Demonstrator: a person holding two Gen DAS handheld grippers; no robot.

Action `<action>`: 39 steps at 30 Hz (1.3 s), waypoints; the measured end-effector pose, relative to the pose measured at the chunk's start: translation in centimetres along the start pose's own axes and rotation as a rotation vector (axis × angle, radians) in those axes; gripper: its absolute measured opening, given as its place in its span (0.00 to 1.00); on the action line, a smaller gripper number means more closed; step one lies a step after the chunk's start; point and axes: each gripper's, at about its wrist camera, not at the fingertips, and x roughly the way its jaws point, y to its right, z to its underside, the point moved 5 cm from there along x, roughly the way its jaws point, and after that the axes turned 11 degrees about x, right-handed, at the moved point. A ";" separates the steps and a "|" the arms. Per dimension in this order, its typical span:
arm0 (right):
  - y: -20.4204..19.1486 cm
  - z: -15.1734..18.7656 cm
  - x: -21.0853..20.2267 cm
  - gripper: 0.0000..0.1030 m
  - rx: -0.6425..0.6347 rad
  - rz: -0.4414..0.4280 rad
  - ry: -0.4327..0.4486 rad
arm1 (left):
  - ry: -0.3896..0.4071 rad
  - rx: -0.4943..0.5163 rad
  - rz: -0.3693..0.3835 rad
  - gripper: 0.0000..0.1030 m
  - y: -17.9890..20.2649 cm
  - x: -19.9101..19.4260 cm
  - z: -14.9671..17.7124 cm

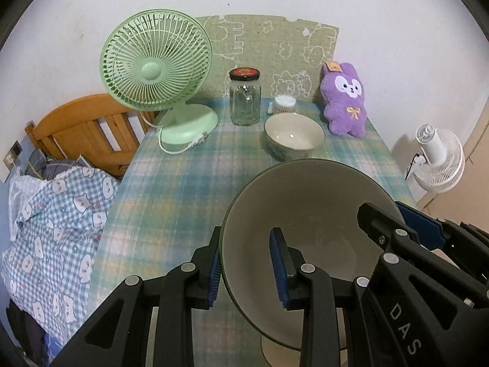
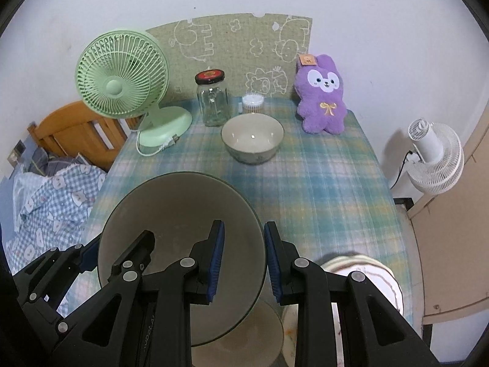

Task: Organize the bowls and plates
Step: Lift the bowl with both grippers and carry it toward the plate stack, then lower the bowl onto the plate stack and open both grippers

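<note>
A large bowl with a dark green rim (image 1: 308,214) (image 2: 177,211) is held tilted above the table's near edge. My left gripper (image 1: 247,270) has one finger inside and one outside its left rim. My right gripper (image 2: 243,264) straddles its right rim the same way. Both sets of jaws stand a little apart around the rim, and contact is hard to judge. A smaller pale bowl (image 1: 294,134) (image 2: 252,137) stands upright further back on the table. A white plate (image 2: 379,278) lies at the near right, partly hidden by my right gripper.
A green desk fan (image 1: 156,67) (image 2: 122,79), a glass jar with a black lid (image 1: 245,98) (image 2: 212,99), a cotton-swab tub (image 1: 284,104) and a purple plush rabbit (image 1: 343,101) (image 2: 322,94) stand at the table's back. A bed lies left, a white fan (image 2: 434,159) right.
</note>
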 end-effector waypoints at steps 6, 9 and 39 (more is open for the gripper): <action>1.7 2.6 0.1 0.29 0.000 0.005 -0.033 | -0.030 -0.004 0.004 0.28 1.7 0.1 2.3; 2.5 3.8 0.3 0.29 0.001 0.011 -0.052 | -0.049 -0.005 0.011 0.28 2.6 0.3 3.5; 5.6 9.7 4.9 0.29 0.089 -0.031 -0.205 | -0.173 0.020 -0.036 0.27 5.1 3.3 8.6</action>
